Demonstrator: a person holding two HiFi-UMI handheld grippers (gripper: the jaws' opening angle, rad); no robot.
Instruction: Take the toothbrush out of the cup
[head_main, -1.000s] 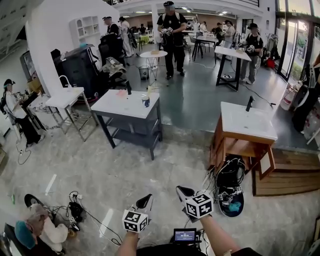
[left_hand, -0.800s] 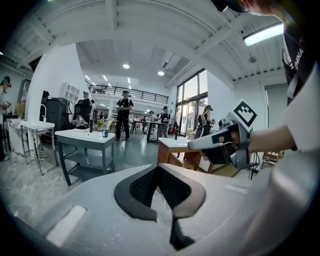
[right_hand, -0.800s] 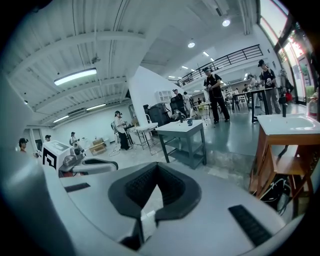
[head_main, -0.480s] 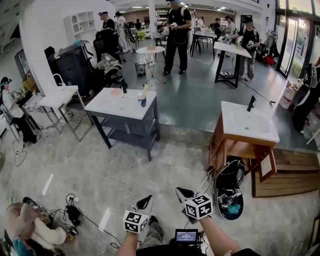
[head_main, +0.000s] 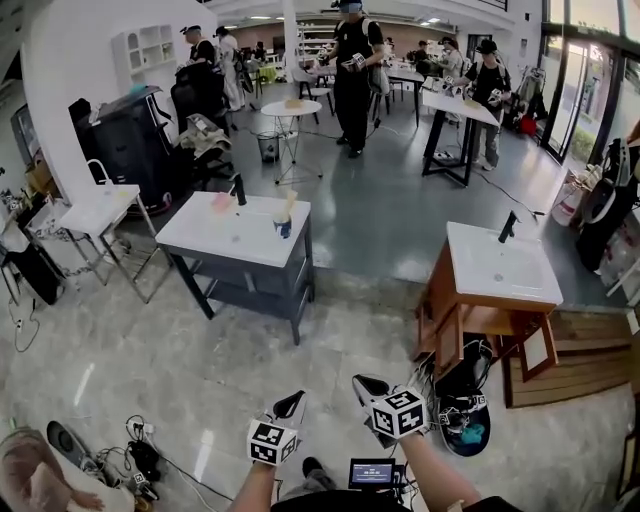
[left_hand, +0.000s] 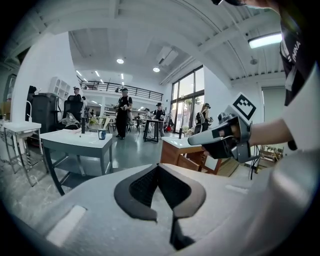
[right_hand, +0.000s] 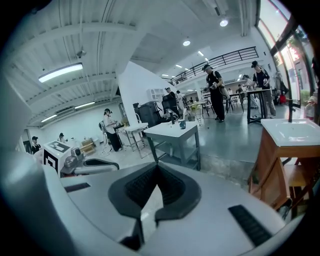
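A small blue cup (head_main: 284, 229) stands on the white top of a grey sink table (head_main: 222, 238), far ahead of me across the floor. A pale toothbrush (head_main: 288, 208) sticks up out of the cup. The cup also shows tiny in the left gripper view (left_hand: 102, 134) and in the right gripper view (right_hand: 183, 124). My left gripper (head_main: 292, 403) and right gripper (head_main: 365, 385) hang low in the head view, side by side, both shut with nothing between the jaws. Both are well short of the table.
A black tap (head_main: 240, 190) stands on the grey table. A wooden sink stand (head_main: 497, 272) is at the right, with a dark bag (head_main: 462, 398) on the floor beside it. Cables (head_main: 140, 458) lie at lower left. Several people stand at tables farther back.
The whole view has advanced toward the grey sink table, which now looks larger and nearer. Both grippers keep their place in the view and stay shut. The seated person at lower left has slid out.
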